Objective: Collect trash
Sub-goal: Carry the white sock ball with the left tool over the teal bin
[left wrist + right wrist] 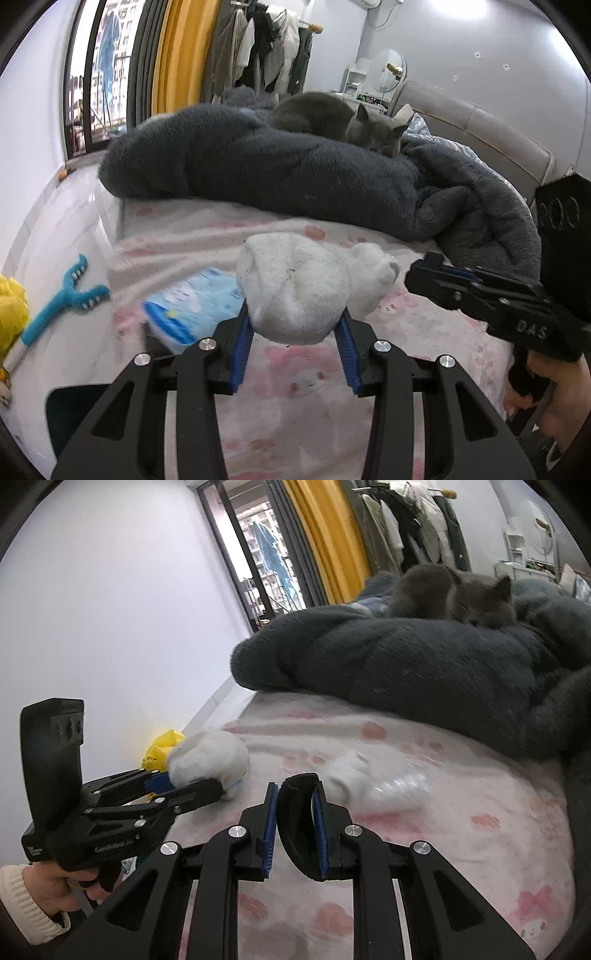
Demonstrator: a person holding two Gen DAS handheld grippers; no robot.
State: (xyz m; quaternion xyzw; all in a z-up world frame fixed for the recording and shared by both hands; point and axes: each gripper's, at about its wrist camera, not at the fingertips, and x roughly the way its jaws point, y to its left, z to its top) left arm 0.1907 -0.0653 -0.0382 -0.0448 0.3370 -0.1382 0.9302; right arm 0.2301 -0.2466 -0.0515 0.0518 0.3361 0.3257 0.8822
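Two claws loaded: left claw point(295, 325) clamps white sock point(295, 291) clear of bed point(424, 325), bound for trash; right claw point(295, 827) pinches curved black piece point(297, 823).

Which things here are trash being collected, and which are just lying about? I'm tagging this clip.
Part of the job:
- white wad, clamped in the left hand-held gripper
- curved black piece, clamped in the right hand-held gripper
- yellow bag, probably for trash

Just lying about:
- grey cat
- dark blanket
- blue toy
- hanging clothes
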